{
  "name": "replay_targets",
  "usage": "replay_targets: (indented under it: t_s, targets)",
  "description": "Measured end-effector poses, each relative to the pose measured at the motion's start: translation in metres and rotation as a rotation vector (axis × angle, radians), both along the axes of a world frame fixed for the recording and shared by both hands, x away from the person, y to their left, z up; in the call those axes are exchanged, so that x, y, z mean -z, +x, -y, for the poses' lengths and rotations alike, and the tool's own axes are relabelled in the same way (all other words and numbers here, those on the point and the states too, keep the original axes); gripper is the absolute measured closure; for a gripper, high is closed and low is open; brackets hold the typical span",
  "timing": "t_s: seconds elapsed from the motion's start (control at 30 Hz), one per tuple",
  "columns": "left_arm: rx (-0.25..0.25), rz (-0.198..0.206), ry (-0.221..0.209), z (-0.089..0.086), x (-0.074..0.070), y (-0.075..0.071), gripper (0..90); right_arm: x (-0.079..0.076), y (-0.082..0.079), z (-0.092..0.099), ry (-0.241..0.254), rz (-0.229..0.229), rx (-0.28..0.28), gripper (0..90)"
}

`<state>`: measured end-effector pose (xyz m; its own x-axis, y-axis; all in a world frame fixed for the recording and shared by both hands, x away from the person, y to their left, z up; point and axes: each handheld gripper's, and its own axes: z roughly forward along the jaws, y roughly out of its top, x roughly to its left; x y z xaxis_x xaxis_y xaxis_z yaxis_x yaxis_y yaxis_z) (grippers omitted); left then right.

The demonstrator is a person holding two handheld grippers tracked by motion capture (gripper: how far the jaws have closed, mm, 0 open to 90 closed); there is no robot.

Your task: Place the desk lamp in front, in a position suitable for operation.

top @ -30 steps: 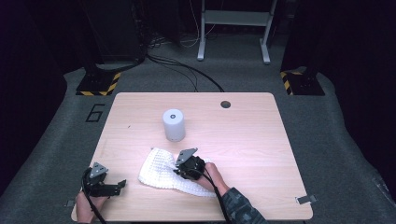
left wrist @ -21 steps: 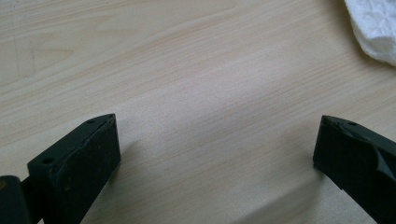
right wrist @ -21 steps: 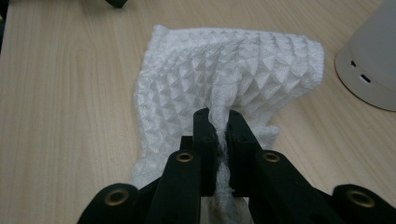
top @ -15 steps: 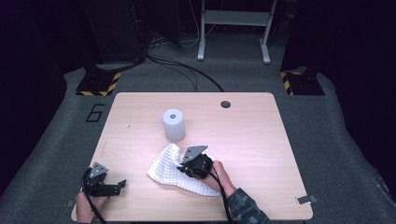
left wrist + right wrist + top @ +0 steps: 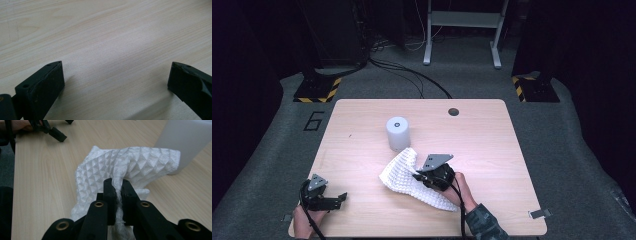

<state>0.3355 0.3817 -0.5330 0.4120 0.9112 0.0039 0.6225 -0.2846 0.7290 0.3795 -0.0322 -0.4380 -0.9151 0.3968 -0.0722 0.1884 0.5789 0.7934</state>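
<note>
The right tool [image 5: 419, 176] is clamped on a white waffle-weave cloth [image 5: 404, 172], and the change over the last second is plain in the high view: a second ago the cloth lay spread nearly flat on the desk [image 5: 492, 150] with the tool low at its right edge, and now that edge has been lifted and carried toward the far side, so the cloth stands up in a peak and folds over on itself. In the right gripper view the two black jaws are pressed together with a pinch of the fabric [image 5: 130, 165] bunched between them; the free part hangs forward and down to the wood.

The raised corner now sits just beside the white cylinder [image 5: 397, 133], which stands upright near the middle of the desk; whether cloth and cylinder touch I cannot tell. The near end of the cloth trails on the desk by the person's right hand [image 5: 462, 192].

The left tool [image 5: 343, 196] has kept to the near left corner, its jaws wide apart over bare wood with nothing between them.

My reading is that the lift has begun well: the grip is firm, and the cloth is partly off the surface, ready to be folded or carried. The cylinder is close enough that a wide swing could knock it.
</note>
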Motion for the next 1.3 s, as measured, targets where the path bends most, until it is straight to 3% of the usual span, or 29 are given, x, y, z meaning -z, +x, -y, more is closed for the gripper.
replay_targets:
  t_s: [0.23,0.97,1.3]
  targets:
    - [0.0,0.0,0.0,0.0,0.0,0.0,0.4,-0.007,-0.002,0.021,0.027,-0.006,0.065,84.9]
    - [0.001,-0.002,0.0,0.0,0.0,0.0,0.3,-0.019,-0.001,0.086,0.063,0.039,0.25,85.1]
    - [0.0,0.001,0.0,0.0,0.0,0.0,0.4,-0.023,0.003,0.112,0.093,0.052,0.38,85.1]
